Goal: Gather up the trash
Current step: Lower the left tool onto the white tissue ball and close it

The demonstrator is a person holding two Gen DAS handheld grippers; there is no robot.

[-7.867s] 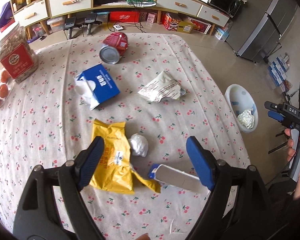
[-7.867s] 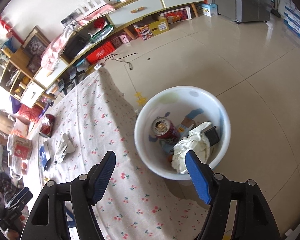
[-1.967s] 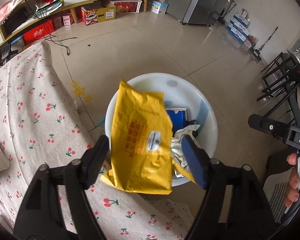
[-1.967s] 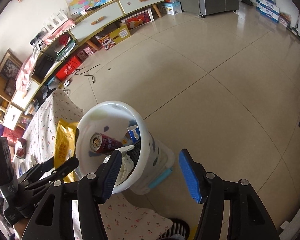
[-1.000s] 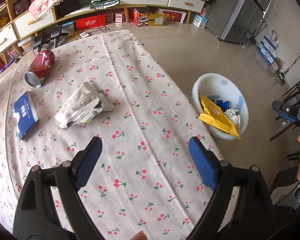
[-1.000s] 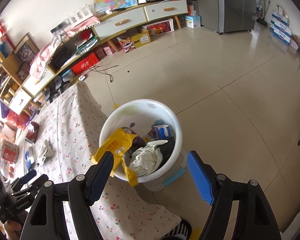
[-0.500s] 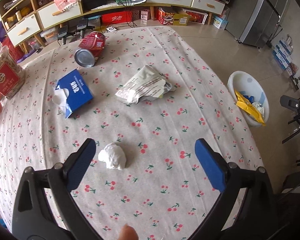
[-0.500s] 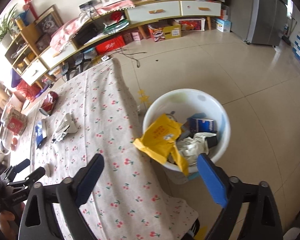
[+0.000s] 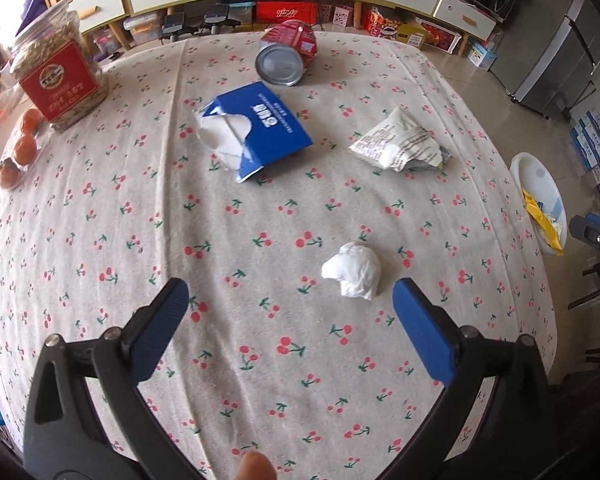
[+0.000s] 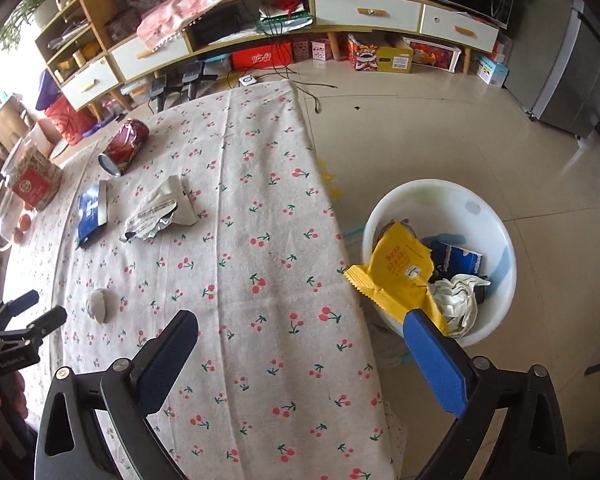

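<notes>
My left gripper (image 9: pixel 288 308) is open and empty over the near part of the cherry-print table. A crumpled white tissue ball (image 9: pixel 354 270) lies just ahead of its right finger. Farther off lie a blue tissue pack (image 9: pixel 260 128), a crumpled silver wrapper (image 9: pixel 400 146) and a tipped red can (image 9: pixel 286 54). My right gripper (image 10: pixel 300 344) is open and empty above the table's right edge. The white bin (image 10: pixel 480 216) stands on the floor beside it, with the yellow bag (image 10: pixel 396 272) hanging over its rim.
A glass jar with a red label (image 9: pixel 56 76) and oranges (image 9: pixel 24 148) stand at the table's left edge. Shelves and drawers (image 10: pixel 260 32) line the far wall. A fridge (image 10: pixel 588 80) stands at the right. The bin also shows in the left wrist view (image 9: pixel 534 172).
My left gripper has moved back over the table and closer to the tissue ball. My right gripper has swung left from the bin toward the table edge. The yellow bag stays in the bin.
</notes>
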